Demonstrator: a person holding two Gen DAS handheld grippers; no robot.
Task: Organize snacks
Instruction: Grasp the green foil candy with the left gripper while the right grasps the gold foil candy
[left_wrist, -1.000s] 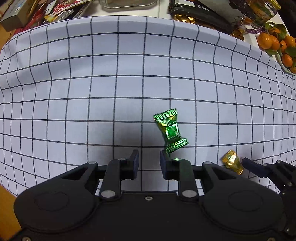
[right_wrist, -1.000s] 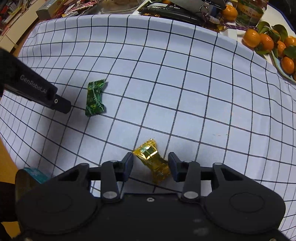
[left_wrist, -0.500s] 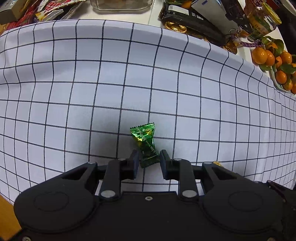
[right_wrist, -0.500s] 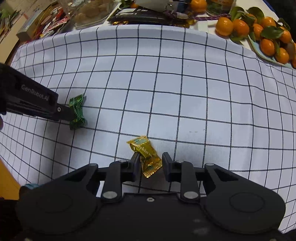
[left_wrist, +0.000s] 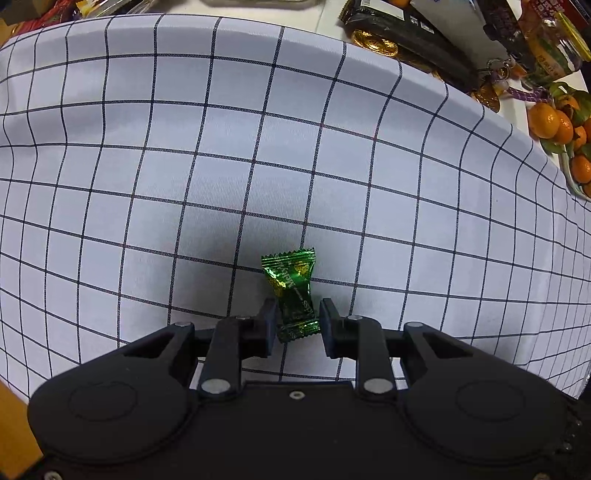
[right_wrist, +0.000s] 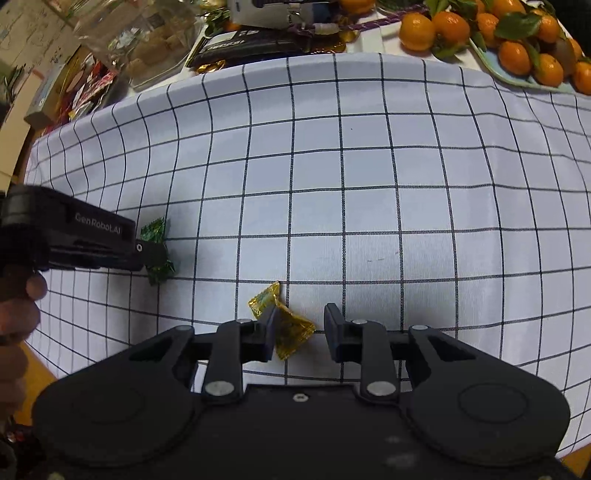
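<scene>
Your left hand-held gripper (left_wrist: 297, 320) has its fingers spread around the lower half of the green candy (left_wrist: 293, 294); the left finger looks to touch the wrapper and a narrow gap shows at the right, so it is not yet clamped. Your right hand-held gripper (right_wrist: 300, 328) is also apart: the gold candy (right_wrist: 283, 325) lies against its left finger, with a clear gap to the right finger. Both sweets rest on the checked cloth (left_wrist: 258, 147) covering the worktop, near its front edge and near each other. Likely risks, as I judge them: the gold candy sits off-centre, so closing may push it sideways or pinch only the crimped wrapper end, which could slip on lifting. The foil is slick and crushable. Either closing finger could also drag the loose cloth into a fold. Beyond the cloth, a tray of oranges (right_wrist: 524, 48), dark snack packets (left_wrist: 413, 37) and a clear container (right_wrist: 147, 40) crowd the far side.
</scene>
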